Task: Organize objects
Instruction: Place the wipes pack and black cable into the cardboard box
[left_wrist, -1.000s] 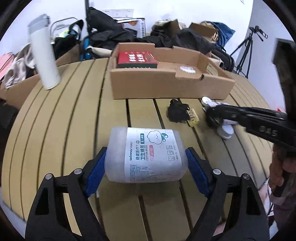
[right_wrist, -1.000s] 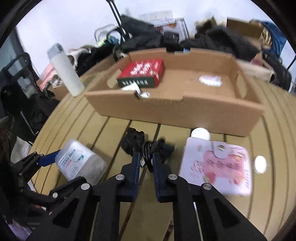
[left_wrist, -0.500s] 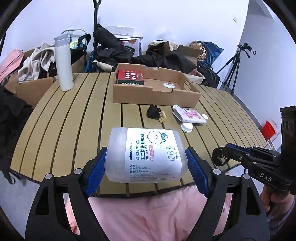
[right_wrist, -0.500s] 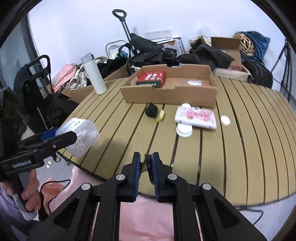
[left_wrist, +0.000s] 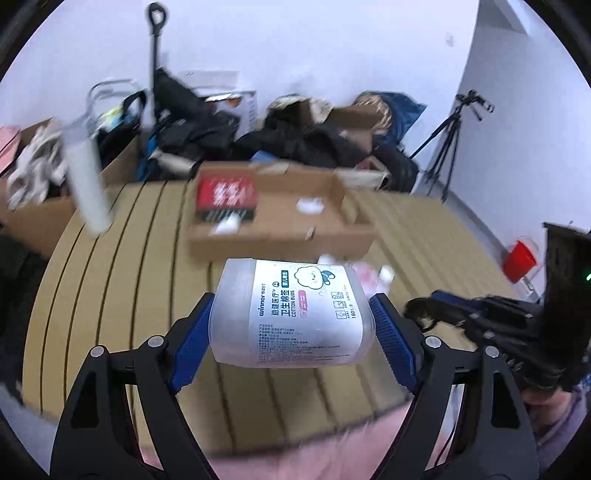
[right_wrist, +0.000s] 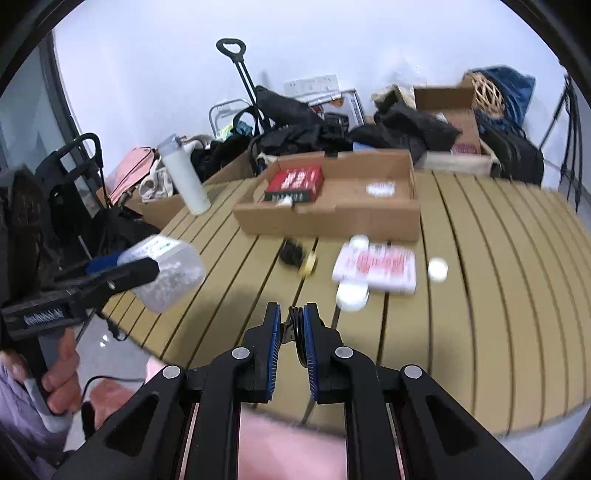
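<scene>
The left gripper (left_wrist: 291, 325) holds a clear plastic tub of cotton buds (left_wrist: 291, 314) in mid-air at the centre of the left wrist view. The jaws stand wide apart, and the blue pads (left_wrist: 190, 349) press on both ends of the tub, which lies on its side with the printed label facing the camera. In the right wrist view the same tub appears at the left edge of the frame, above the near edge of the table (right_wrist: 498, 295).

The right gripper (right_wrist: 291, 328) occupies the lower centre of the right wrist view. Its jaws are almost fully closed and pinch a thin black hair tie (right_wrist: 294, 321) between the pad tips.

The table is slatted and tan. A shallow cardboard box (right_wrist: 332, 218) sits at the centre of the right wrist view. Inside it, a red box (right_wrist: 295, 182) lies toward the left end and a small white item (right_wrist: 380, 189) lies toward the right end.

In front of the cardboard box, on the table:
- a black clump (right_wrist: 290, 253) touching a small yellow item (right_wrist: 308, 264);
- a pink and white packet (right_wrist: 375, 267) to the right of these;
- a white disc (right_wrist: 352, 295) at the packet's lower left corner;
- a second white disc (right_wrist: 437, 269) just right of the packet.

A white bottle (right_wrist: 186, 179) stands upright to the left of the cardboard box. A person's hand (right_wrist: 61, 376) grips the left handle at the lower left.
</scene>
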